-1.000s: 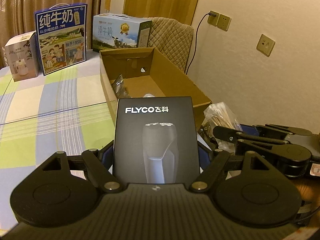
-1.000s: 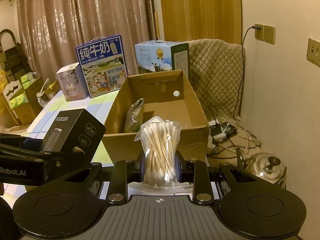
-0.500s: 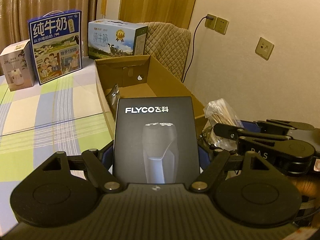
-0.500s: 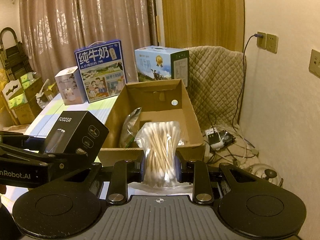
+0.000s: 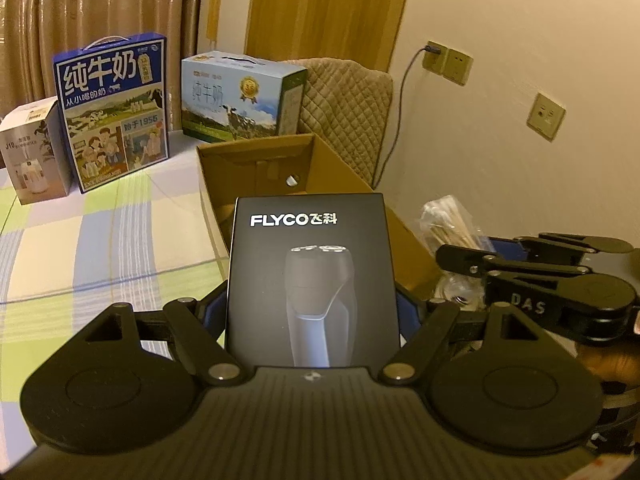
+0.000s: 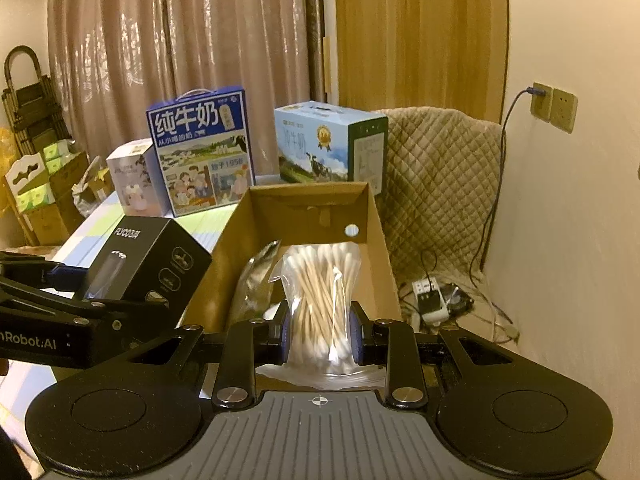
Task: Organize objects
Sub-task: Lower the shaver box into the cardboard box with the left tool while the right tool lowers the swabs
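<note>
An open cardboard box [image 6: 372,216] stood at the table's [image 5: 80,248] right edge, a foil pouch [image 6: 256,280] inside it. Behind the box stood two milk cartons [image 5: 114,112] [image 5: 240,96] side by side; a small box [image 5: 34,152] stood left of them. A quilted chair [image 6: 440,176] stood right of the table, a power strip [image 6: 430,300] on the floor before it.

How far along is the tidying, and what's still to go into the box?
Done: one silvery pouch already lies inside the cardboard box. In hand: the left gripper is shut on the shaver box, and the right gripper is shut on the bag of cotton swabs, both held near the box's front edge. Left: lowering both in and letting go.
</note>
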`<state>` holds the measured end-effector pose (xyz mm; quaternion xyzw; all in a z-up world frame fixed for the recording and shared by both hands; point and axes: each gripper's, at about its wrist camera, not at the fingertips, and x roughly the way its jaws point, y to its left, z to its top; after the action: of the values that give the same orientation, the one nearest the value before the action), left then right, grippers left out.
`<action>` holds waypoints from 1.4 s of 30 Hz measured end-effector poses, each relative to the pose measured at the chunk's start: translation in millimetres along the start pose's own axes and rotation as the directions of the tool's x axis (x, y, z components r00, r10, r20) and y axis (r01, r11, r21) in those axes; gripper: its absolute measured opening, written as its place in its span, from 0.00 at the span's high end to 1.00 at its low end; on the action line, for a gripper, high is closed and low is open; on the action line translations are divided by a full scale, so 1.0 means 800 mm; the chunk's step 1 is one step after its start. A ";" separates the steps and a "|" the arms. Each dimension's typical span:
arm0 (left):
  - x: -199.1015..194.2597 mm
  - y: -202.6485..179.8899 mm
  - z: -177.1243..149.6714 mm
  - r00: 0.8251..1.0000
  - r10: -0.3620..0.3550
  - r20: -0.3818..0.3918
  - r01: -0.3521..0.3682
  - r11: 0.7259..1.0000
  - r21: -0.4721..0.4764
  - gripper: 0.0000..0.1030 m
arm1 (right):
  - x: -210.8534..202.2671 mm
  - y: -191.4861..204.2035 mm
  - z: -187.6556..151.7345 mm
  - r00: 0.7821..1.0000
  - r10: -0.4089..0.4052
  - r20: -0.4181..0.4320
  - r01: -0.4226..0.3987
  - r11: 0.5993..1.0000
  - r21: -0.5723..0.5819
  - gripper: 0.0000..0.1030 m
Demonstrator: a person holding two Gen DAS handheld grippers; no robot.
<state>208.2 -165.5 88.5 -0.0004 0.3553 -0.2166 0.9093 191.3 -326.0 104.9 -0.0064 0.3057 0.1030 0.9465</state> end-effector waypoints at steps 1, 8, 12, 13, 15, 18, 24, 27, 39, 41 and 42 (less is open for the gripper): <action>0.004 0.002 0.005 1.000 0.003 0.000 -0.003 1.000 0.000 0.26 | 0.005 -0.002 0.005 1.000 0.002 0.001 -0.002 1.000 0.000 0.75; 0.040 0.010 0.042 1.000 0.007 -0.008 -0.007 1.000 -0.003 0.26 | 0.040 -0.015 0.039 1.000 0.018 0.005 -0.019 1.000 0.014 0.75; 0.061 0.013 0.058 1.000 0.003 -0.014 -0.004 1.000 -0.012 0.26 | 0.058 -0.025 0.051 1.000 0.018 0.003 -0.018 0.999 0.028 0.75; 0.068 0.014 0.061 1.000 0.004 -0.018 -0.004 1.000 -0.013 0.26 | 0.063 -0.027 0.053 1.000 0.019 0.002 -0.019 0.999 0.032 0.75; 0.077 0.014 0.065 1.000 0.001 -0.023 -0.001 1.000 -0.016 0.26 | 0.071 -0.032 0.057 1.000 0.017 -0.001 -0.017 0.999 0.041 0.75; 0.093 0.017 0.069 0.999 -0.006 -0.033 0.005 1.000 -0.025 0.26 | 0.080 -0.040 0.061 1.000 0.013 -0.006 -0.013 0.998 0.054 0.75; 0.122 0.020 0.074 0.999 -0.018 -0.031 0.016 0.997 -0.069 0.26 | 0.092 -0.051 0.063 1.000 0.000 -0.012 0.001 0.997 0.075 0.75; 0.124 0.021 0.072 1.000 0.010 -0.026 -0.012 0.999 -0.053 0.26 | 0.093 -0.053 0.059 1.000 0.002 -0.019 0.000 0.997 0.082 0.75; 0.090 0.034 0.053 0.999 0.032 -0.023 -0.033 0.998 -0.058 0.21 | 0.078 -0.037 0.048 0.999 0.026 -0.025 -0.024 0.996 0.087 0.75; 0.084 0.035 0.049 0.999 0.032 -0.026 -0.033 0.998 -0.058 0.21 | 0.074 -0.034 0.048 0.999 0.030 -0.021 -0.028 0.996 0.087 0.75; 0.082 0.035 0.047 0.999 0.032 -0.026 -0.034 0.998 -0.058 0.21 | 0.072 -0.031 0.049 0.999 0.033 -0.019 -0.031 0.996 0.085 0.75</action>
<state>286.1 -171.9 70.2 -0.0183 0.3729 -0.1910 0.9078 264.5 -336.6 102.0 0.0377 0.3196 0.1051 0.9410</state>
